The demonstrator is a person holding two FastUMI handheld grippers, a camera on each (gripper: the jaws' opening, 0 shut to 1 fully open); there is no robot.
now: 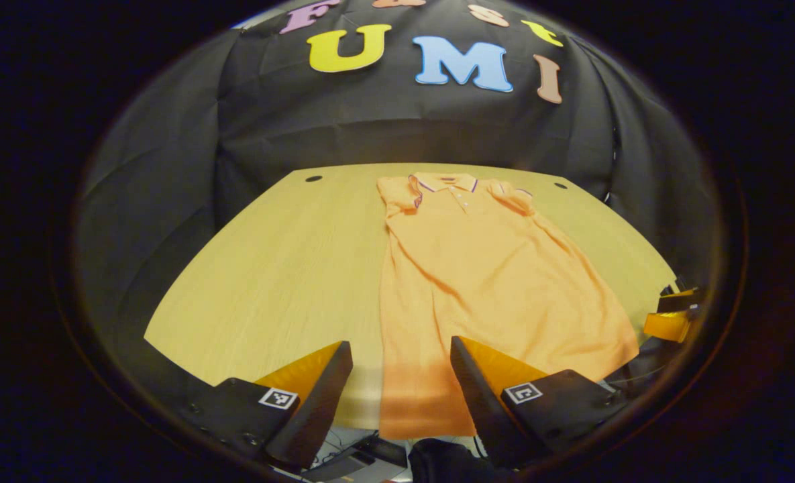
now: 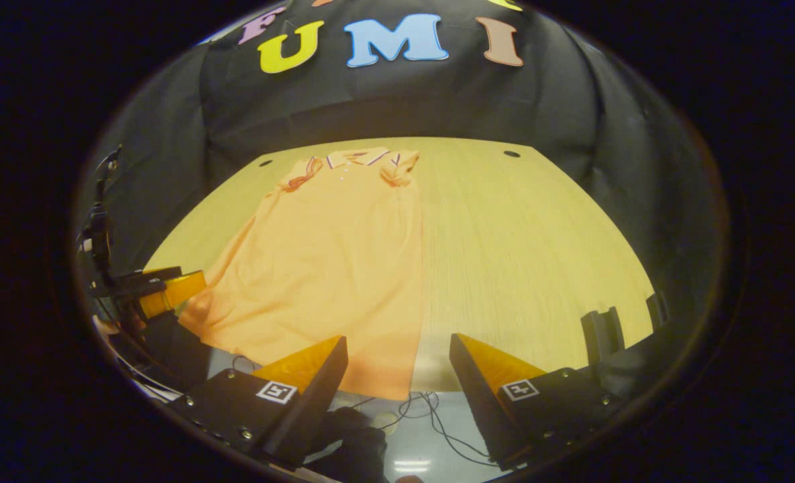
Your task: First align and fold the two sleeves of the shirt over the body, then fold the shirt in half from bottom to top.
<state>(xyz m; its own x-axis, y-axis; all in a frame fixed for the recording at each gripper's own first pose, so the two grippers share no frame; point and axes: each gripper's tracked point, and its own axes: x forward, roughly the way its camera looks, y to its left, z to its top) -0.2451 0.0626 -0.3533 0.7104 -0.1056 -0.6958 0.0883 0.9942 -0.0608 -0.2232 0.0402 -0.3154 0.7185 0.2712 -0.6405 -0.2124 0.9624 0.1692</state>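
An orange polo shirt (image 1: 484, 282) lies flat on the wooden table (image 1: 270, 268), collar at the far end and hem hanging over the near edge. Both short sleeves are tucked in beside the collar. My left gripper (image 1: 400, 355) is open above the hem's left corner, its fingers apart and holding nothing. In the right gripper view the shirt (image 2: 330, 268) lies left of centre, and my right gripper (image 2: 397, 349) is open just over the hem's right corner. Each view also catches the other gripper at its edge: the right gripper (image 1: 669, 322) and the left gripper (image 2: 169, 288).
Bare wooden table (image 2: 524, 255) stretches to the right of the shirt, with black cloth walls behind. Two dark brackets (image 2: 602, 332) stand at the table's near right edge. Cables (image 2: 431, 409) lie on the floor below the front edge.
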